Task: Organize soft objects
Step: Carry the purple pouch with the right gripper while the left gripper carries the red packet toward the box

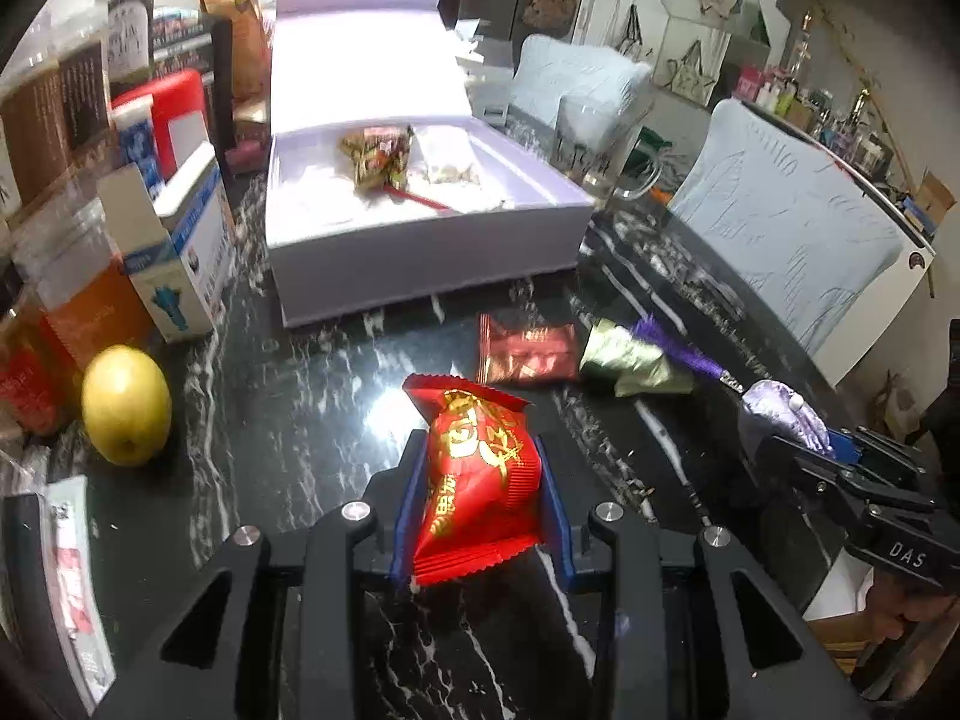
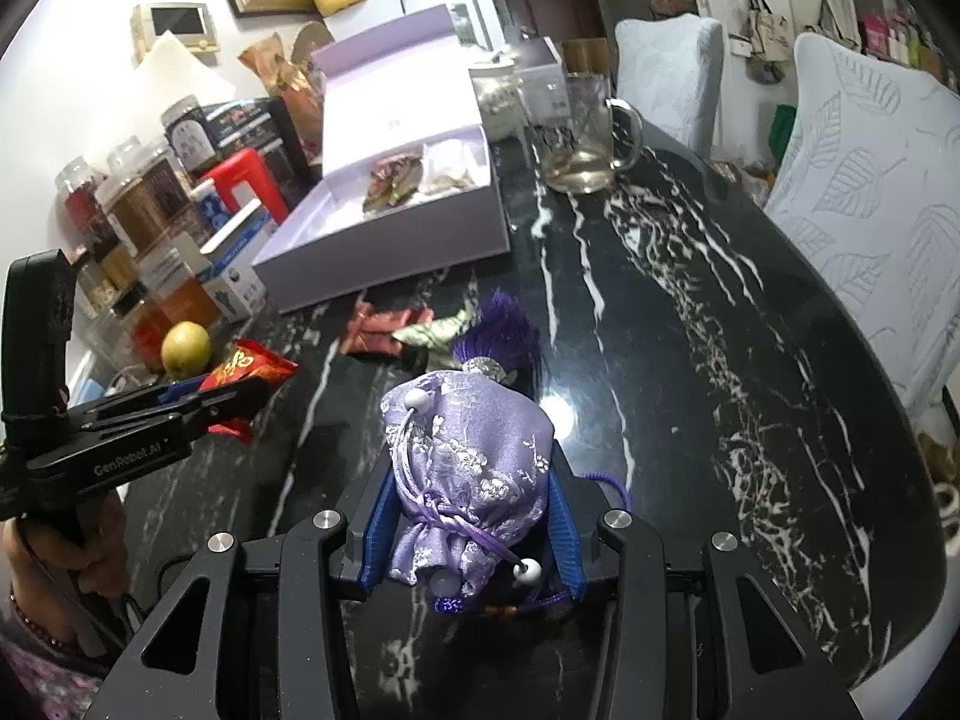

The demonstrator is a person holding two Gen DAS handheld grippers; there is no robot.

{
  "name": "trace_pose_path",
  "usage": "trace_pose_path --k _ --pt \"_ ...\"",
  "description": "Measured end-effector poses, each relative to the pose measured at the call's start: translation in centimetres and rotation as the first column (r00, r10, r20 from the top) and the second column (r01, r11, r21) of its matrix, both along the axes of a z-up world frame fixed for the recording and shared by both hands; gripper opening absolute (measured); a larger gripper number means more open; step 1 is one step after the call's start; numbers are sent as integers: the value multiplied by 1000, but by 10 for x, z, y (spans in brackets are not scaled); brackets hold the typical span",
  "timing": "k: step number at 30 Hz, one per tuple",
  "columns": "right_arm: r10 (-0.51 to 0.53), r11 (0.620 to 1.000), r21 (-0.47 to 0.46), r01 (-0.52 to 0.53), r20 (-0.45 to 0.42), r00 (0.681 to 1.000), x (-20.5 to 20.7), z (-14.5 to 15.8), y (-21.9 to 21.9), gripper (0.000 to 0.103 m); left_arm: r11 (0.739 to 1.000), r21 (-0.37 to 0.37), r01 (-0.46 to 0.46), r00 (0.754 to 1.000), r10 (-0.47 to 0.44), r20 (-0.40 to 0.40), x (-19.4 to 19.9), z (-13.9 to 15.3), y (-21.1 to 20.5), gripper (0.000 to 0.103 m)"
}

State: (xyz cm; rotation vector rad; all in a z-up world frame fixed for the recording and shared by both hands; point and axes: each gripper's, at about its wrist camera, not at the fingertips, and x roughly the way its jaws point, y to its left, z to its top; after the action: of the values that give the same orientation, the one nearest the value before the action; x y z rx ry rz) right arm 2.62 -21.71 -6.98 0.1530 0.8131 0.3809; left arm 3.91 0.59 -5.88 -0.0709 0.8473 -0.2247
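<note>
My left gripper (image 1: 480,450) is shut on a red snack packet (image 1: 477,480) with gold print, held above the black marble table (image 1: 300,420). My right gripper (image 2: 474,462) is shut on a lilac brocade drawstring pouch (image 2: 474,468) with a purple tassel (image 2: 501,330); the pouch also shows in the left wrist view (image 1: 783,408). An open lilac gift box (image 1: 420,222) stands ahead, holding a patterned sachet (image 1: 378,153) and a pale bag (image 1: 447,159). A dark red packet (image 1: 528,348) and a green-gold sachet (image 1: 630,357) lie on the table before the box.
A yellow-green fruit (image 1: 126,405), cartons (image 1: 180,252), jars and a red container (image 1: 174,114) crowd the left side. A glass mug (image 2: 585,132) stands right of the box. Two pale-covered chairs (image 2: 870,192) line the table's right edge.
</note>
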Motion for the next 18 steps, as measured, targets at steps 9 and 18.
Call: trace_pose_path --k 9,18 --pt "28 998 48 -32 92 995 -9 40 1 43 1000 -20 19 993 -17 119 -9 49 4 34" --pt "72 996 41 -82 206 976 -12 87 6 43 998 -46 51 973 -39 226 -9 87 3 34"
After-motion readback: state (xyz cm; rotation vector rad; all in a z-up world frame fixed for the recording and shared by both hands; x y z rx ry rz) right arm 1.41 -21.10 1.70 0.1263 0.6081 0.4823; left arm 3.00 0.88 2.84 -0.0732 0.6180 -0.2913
